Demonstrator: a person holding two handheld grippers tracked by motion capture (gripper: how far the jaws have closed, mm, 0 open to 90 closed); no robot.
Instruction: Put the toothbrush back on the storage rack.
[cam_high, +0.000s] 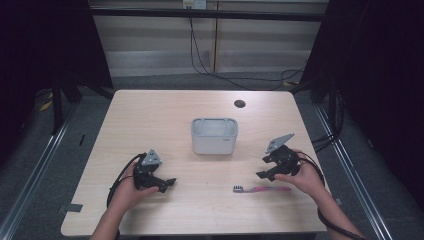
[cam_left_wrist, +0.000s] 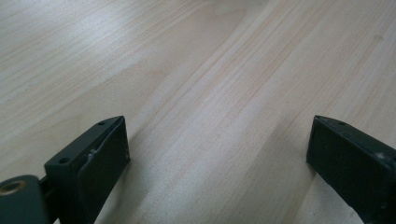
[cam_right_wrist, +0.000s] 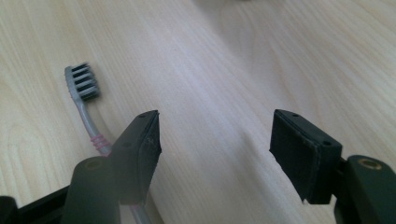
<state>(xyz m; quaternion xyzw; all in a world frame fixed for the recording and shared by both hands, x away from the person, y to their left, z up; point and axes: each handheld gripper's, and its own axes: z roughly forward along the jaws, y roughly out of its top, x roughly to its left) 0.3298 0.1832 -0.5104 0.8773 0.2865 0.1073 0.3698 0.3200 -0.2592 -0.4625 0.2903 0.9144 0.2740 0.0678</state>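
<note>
Right claw (cam_high: 263, 174) spread, nothing pinched — toothbrush (cam_high: 262, 189) lying just near of it on table (cam_high: 150, 115). Lower squarely over pink handle, then pinch — left claw (cam_high: 170, 184) spread, idle.

Each hand-held gripper is black: the left hand-held gripper (cam_high: 167, 184) and the right hand-held gripper (cam_high: 261, 174) both carry a grey three-cornered plate on top and trail a black cable. Jaws are blocky, with small screw holes and brass-coloured inserts. Forearms are bare.

A pale wooden bench (cam_high: 165, 110) stands on grey floor (cam_high: 160, 80). Beyond it, a light panelled wall (cam_high: 150, 40) carries hanging black cables (cam_high: 200, 57). Dark curtains (cam_high: 385, 75) flank both sides.
</note>
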